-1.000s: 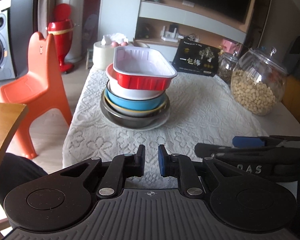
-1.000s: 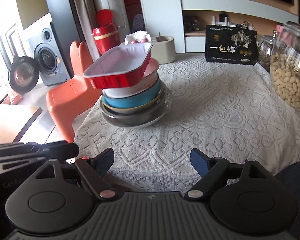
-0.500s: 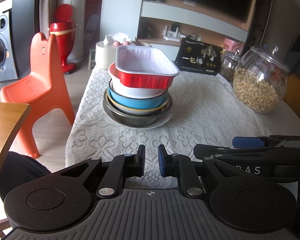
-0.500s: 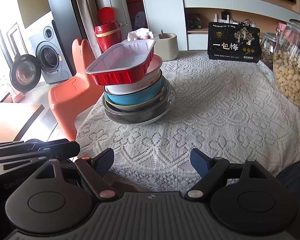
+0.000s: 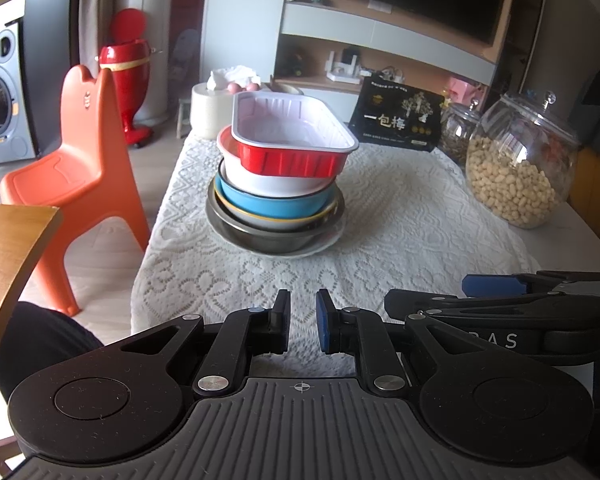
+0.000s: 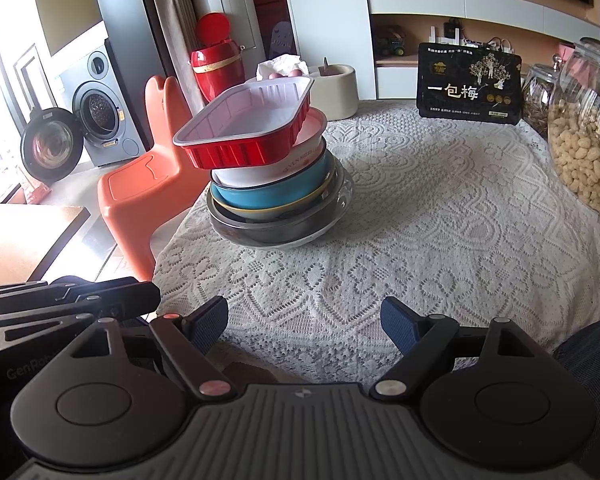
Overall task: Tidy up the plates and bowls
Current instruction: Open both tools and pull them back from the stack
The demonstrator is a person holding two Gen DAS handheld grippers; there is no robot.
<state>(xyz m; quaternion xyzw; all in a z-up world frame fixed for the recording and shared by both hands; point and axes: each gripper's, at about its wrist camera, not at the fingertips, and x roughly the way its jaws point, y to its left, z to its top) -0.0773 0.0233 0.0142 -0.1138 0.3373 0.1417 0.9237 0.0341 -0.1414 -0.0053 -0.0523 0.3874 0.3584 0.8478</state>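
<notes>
A stack of dishes stands on the lace-covered table (image 5: 400,240), toward its left side. On top sits a red foil tray (image 5: 292,160) with a white inside, tilted in the right wrist view (image 6: 252,132). Under it come a white bowl (image 5: 268,184), a blue bowl (image 5: 268,202), a dark metal bowl (image 5: 260,236) and a pale plate (image 5: 324,246). My left gripper (image 5: 302,322) is shut with nothing in it, well short of the stack. My right gripper (image 6: 304,316) stands open and empty beside it, near the table's front edge.
A big glass jar of peanuts (image 5: 520,172) and a smaller jar stand at the right, a black box (image 5: 396,120) at the back. A cream pot with tissue (image 5: 208,112) is behind the stack. An orange chair (image 5: 80,176) and a wooden tabletop corner (image 5: 4,248) are at the left.
</notes>
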